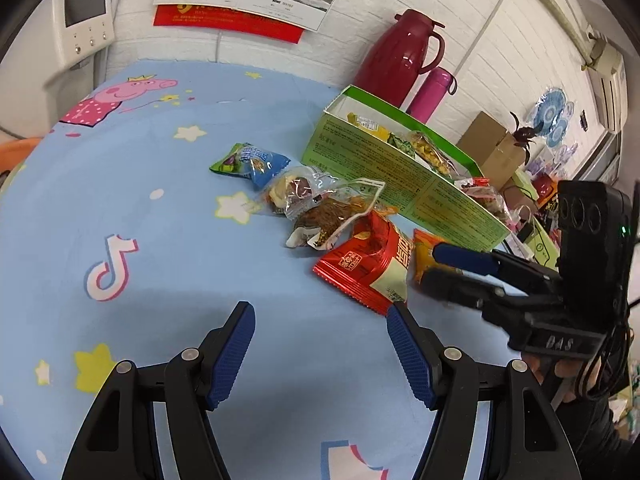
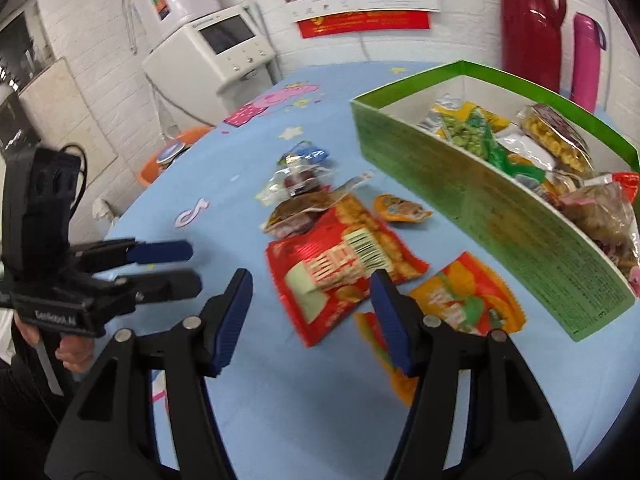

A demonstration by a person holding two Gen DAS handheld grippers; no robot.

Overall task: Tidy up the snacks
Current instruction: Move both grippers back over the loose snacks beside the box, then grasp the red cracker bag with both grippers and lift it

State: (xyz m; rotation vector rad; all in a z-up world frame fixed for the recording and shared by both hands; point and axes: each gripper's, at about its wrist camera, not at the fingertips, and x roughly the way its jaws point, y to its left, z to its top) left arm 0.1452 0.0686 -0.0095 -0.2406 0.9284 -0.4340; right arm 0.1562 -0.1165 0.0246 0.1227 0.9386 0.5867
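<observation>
A green box holding several snack packets stands on the blue cartoon cloth. Loose packets lie in a row beside it: a blue one, a clear one with brown strips, a red one and an orange one. My left gripper hovers open over bare cloth left of the red packet. My right gripper is open just short of the red packet, its right finger over another orange packet.
A red thermos and a pink bottle stand behind the box by the white brick wall. A white machine sits past the table's far left edge. Cardboard boxes lie beyond the right side.
</observation>
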